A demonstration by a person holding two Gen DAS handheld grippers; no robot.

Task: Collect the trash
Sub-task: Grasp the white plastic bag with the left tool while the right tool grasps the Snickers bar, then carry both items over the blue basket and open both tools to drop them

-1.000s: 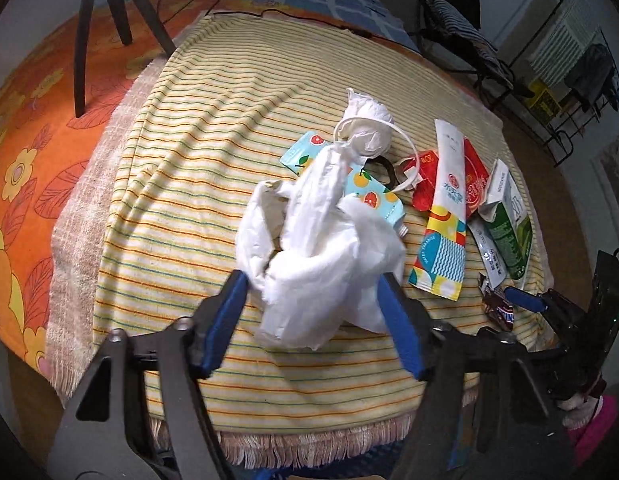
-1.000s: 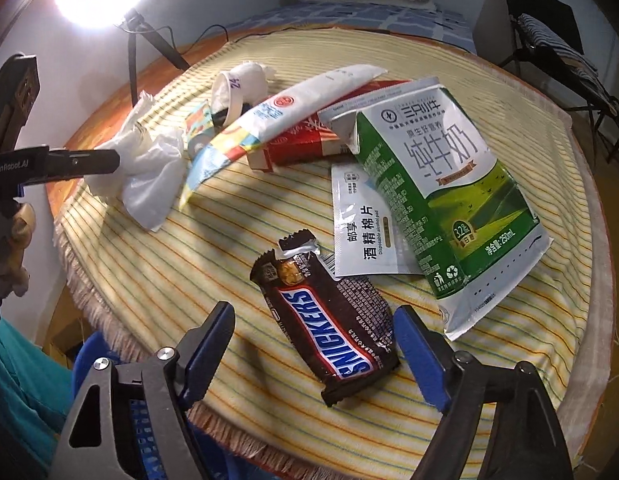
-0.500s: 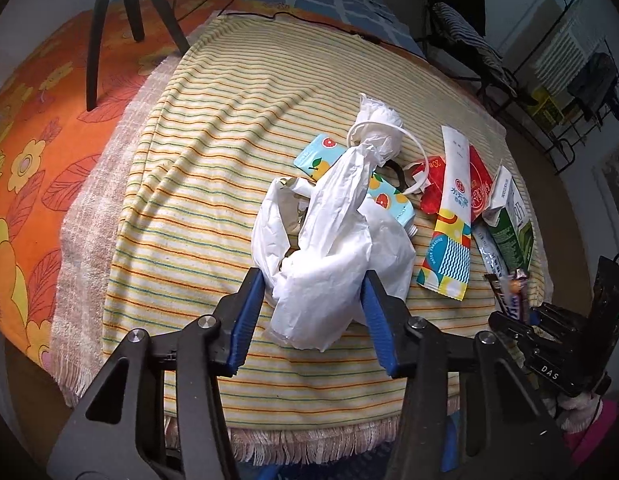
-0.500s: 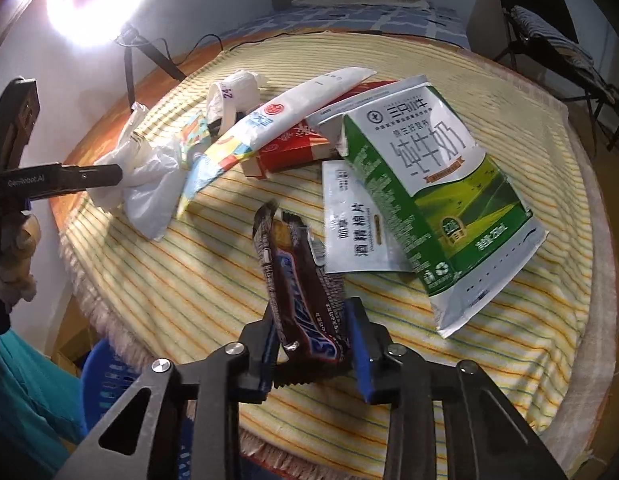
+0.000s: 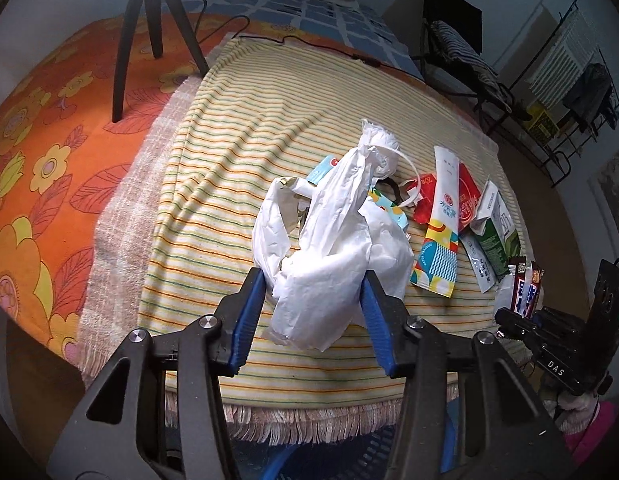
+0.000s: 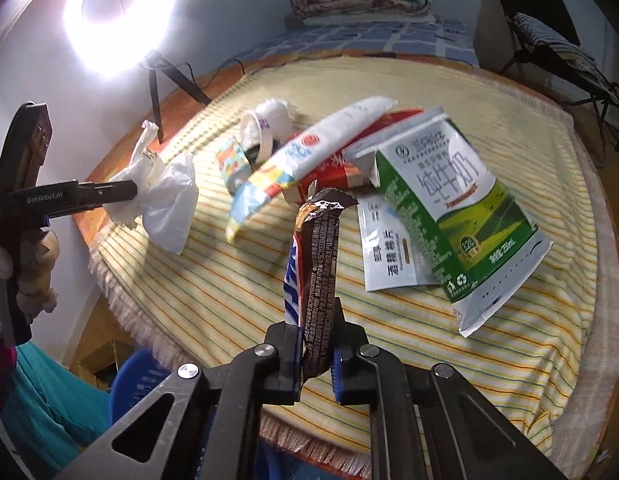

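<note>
1. A striped cloth (image 6: pixel 449 360) is spread over the table, and the litter is gathered near its front edge, within reach of both grippers; a blue bin (image 6: pixel 133 384) is glimpsed below that edge, judged to be where the trash is meant to go.
2. A milk carton (image 6: pixel 453 208) is left lying flat, its long axis running from the middle of the cloth toward the right front edge, with a white sachet (image 6: pixel 385 248) partly tucked under it.
3. A crumpled white bag (image 5: pixel 329 260) is held by the left gripper (image 5: pixel 315 316), whose fingers are set at a middling width and pressed into the bag's sides. The bag appears raised off the cloth, its twisted neck pointing up and away.
4. A long tube pack (image 6: pixel 309 152) is laid diagonally over a red packet (image 5: pixel 467 196).
5. A candy wrapper (image 6: pixel 317 264) is pinched at its lower end by the right gripper (image 6: pixel 315 354), whose fingers are closed almost fully on it. It is held on edge, clear of the cloth, its long axis running straight away from the gripper and upward, presumably so it can be carried to the bin.
</note>
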